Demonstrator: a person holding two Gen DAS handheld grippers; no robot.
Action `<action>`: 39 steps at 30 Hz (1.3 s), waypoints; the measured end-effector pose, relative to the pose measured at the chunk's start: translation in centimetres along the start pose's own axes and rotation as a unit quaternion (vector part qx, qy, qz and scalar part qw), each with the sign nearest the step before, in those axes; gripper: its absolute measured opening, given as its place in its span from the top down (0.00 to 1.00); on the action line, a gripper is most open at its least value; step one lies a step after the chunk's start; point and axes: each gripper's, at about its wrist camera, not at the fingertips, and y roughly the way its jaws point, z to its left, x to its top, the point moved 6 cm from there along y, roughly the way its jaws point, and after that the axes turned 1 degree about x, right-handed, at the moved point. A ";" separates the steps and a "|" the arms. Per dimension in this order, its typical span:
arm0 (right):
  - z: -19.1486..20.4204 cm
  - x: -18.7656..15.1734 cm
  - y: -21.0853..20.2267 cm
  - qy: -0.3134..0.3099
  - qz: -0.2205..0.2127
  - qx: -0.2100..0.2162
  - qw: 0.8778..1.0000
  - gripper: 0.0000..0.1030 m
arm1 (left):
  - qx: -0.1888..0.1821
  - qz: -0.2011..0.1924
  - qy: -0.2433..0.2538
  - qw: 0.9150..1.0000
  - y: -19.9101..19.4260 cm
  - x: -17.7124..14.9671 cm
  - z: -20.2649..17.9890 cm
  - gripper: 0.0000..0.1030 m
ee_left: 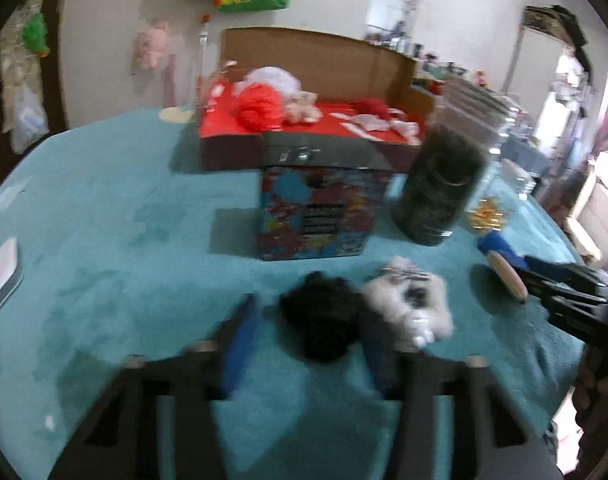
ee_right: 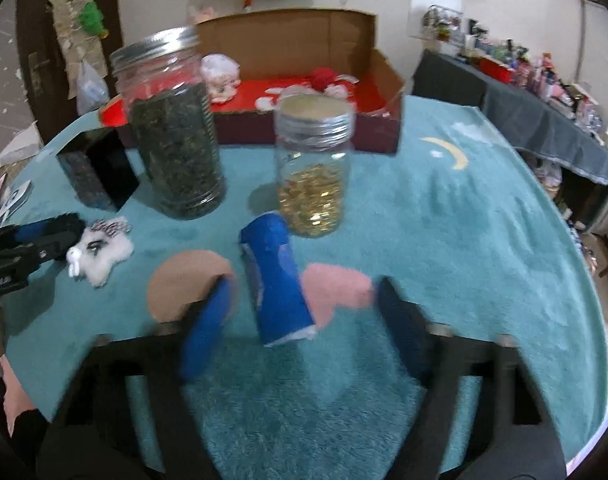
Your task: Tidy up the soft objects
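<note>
A big teal blanket (ee_left: 104, 208) covers the table. The left gripper (ee_left: 304, 328) has a fluffy black ball (ee_left: 319, 320) sitting between its two blue fingers (ee_left: 240, 344). The picture is blurry, and there is a gap on the left side of the ball, so the fingers are not squeezing it; the claw looks released. Just beside the ball, touching it, lies a small white furry toy (ee_left: 415, 304) with a little face. The right gripper (ee_right: 304, 320) has a blue tube (ee_right: 280, 280) lying between its fingers, tilted, with space on both sides, so this claw is loose too. A pink fuzzy patch (ee_right: 335, 288) sits by the tube, and a round tan pad (ee_right: 184, 284) lies on the other side. Behind them stand a tall jar of dark leaves (ee_right: 176, 128) and a smaller jar of gold beads (ee_right: 311, 168), both with silver lids. Farther back, an open cardboard box (ee_left: 315, 60) with a red floor holds more soft things, like a red puff (ee_left: 260, 106). A colourful small box (ee_left: 315, 208) stands in front of it.
</note>
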 end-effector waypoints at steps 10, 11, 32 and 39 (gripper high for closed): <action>1.5 0.6 -2.1 -0.015 -0.048 0.035 0.998 0.77 | -0.038 -0.029 0.017 0.999 -1.7 1.0 -2.8 0.72; 1.8 0.7 -2.4 -0.016 -0.050 0.042 0.998 0.77 | -0.045 -0.029 0.019 0.998 -1.8 1.1 -3.2 0.72; 4.8 0.9 -2.3 -0.022 -0.045 0.097 0.994 0.77 | -0.114 -0.015 0.066 0.991 0.0 1.9 -9.5 0.72; 4.9 0.7 -2.3 -0.023 -0.043 0.098 0.994 0.77 | -0.114 -0.014 0.066 0.991 0.0 1.9 -9.5 0.72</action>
